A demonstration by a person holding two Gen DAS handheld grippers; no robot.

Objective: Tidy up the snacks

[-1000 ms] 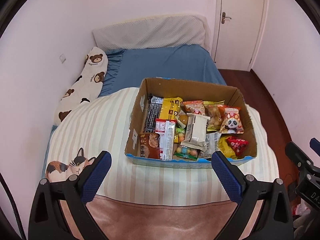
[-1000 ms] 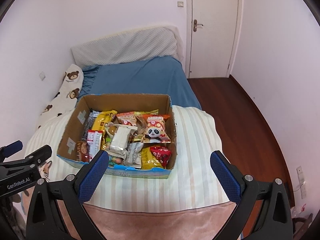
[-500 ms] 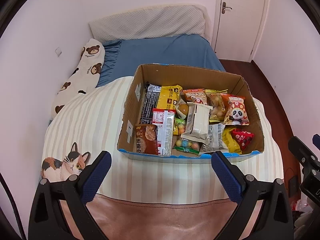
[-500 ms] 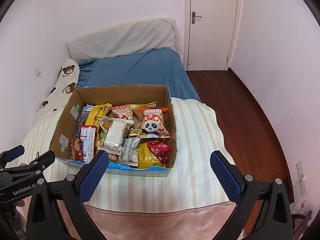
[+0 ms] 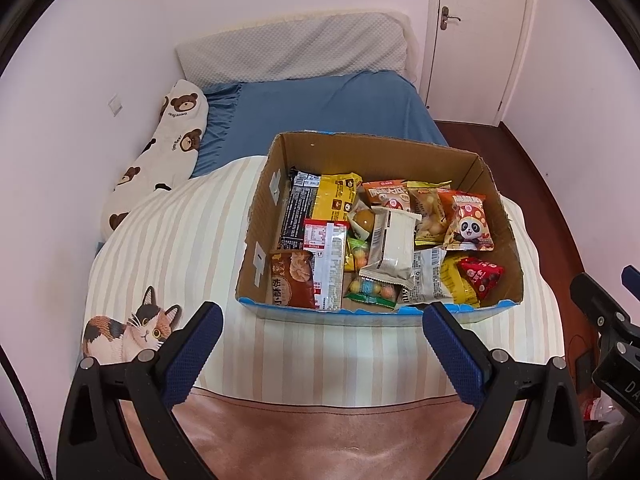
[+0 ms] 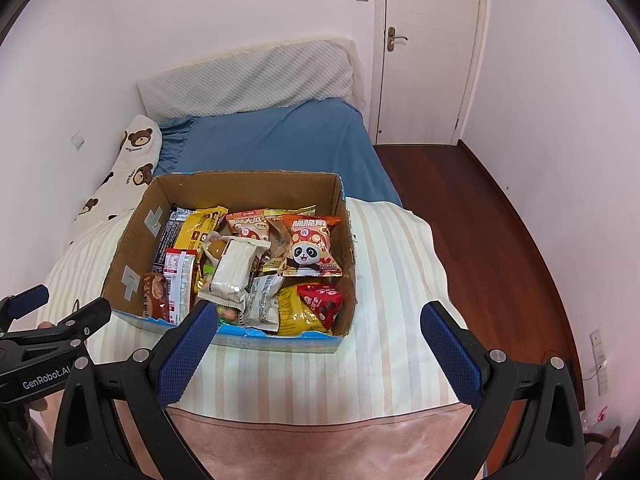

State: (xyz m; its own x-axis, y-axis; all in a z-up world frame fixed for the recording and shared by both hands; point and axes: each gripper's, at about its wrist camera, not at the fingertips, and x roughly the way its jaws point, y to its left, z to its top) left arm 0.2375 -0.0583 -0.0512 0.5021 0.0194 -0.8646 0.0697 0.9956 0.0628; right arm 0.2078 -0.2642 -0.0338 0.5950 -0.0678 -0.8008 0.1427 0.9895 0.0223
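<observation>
- A bed with a blue sheet is seen along the wall, with a bear-print pillow at its left edge and a grey headboard cushion at the far end.
- A striped blanket bearing a cat print is spread over the near part of the bed.
- A closed white door and dark wood floor are seen to the right.
- The cardboard box is set on the striped blanket, open-topped, with a blue-printed near edge.
- It is filled with snack packets: a panda packet, a red triangular packet, a white wrapped bar.
- The left gripper is held released before the box, touching nothing.
- The right gripper is likewise spread wide and empty.
</observation>
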